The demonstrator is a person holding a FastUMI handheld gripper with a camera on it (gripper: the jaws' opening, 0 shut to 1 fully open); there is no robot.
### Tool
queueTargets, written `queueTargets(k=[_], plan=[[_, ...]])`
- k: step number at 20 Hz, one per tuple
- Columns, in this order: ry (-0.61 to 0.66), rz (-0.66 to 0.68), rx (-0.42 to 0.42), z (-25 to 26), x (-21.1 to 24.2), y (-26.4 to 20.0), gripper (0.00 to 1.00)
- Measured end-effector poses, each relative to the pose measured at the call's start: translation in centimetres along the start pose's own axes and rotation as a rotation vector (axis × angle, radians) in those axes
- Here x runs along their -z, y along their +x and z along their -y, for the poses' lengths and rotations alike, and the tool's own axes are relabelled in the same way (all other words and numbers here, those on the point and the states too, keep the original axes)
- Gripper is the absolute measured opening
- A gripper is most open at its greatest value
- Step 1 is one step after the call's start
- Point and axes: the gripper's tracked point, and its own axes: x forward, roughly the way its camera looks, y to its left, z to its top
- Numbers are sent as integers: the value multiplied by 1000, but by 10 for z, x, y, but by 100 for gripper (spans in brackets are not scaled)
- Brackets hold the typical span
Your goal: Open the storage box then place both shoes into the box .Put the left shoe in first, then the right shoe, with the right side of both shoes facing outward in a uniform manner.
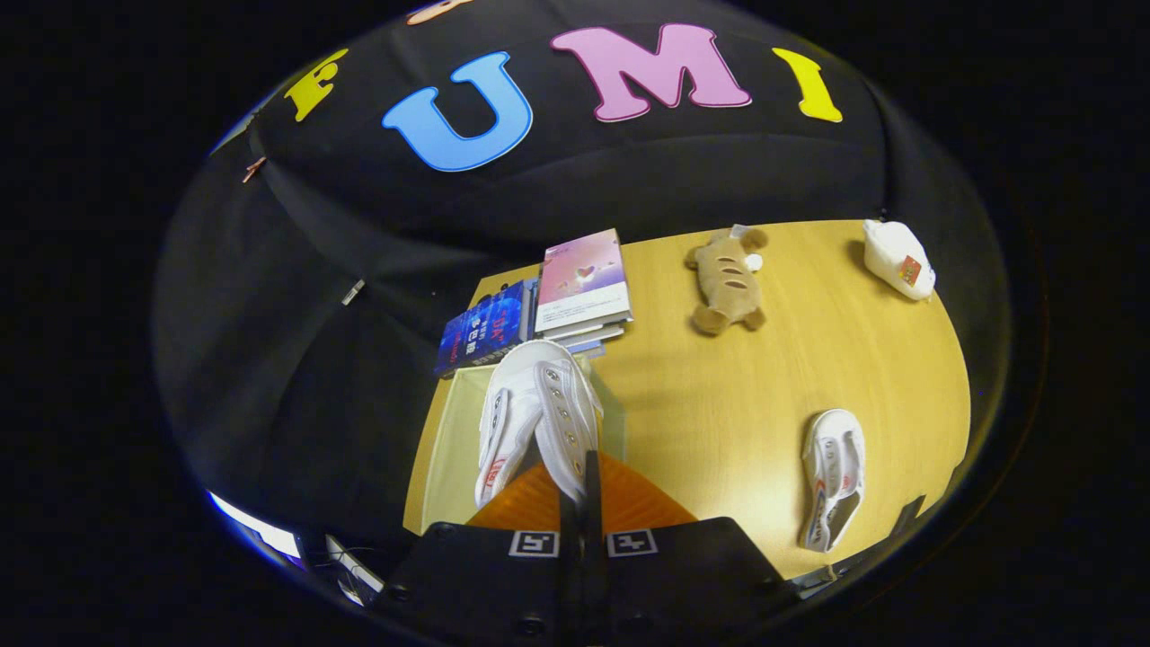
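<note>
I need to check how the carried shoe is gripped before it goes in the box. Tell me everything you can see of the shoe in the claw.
The held shoe is a white canvas lace-up with metal eyelets, no laces visible, and a red mark on its side near the heel. It points away from the claw, toe toward the stack of books, hanging over the open storage box. The claw's fingers are closed on its upper edge near the heel. Whether it touches the box cannot be told.
</note>
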Motion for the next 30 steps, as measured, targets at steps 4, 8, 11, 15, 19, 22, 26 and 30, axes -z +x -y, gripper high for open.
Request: queueTargets(k=[4,8,11,15,19,22,26,30], plan=[[50,-58,12,-47,24,44,5],[65,-98,88,-57,49,85,5],[85,-116,129,-60,69,113,5],[93,-119,188,-52,88,142,5],[169,-248,116,-55,127,157,12],[183,-257,74,-56,127,156,40],[176,-245,5,-66,112,141,63],[111,-207,-69,-72,88,106,75]])
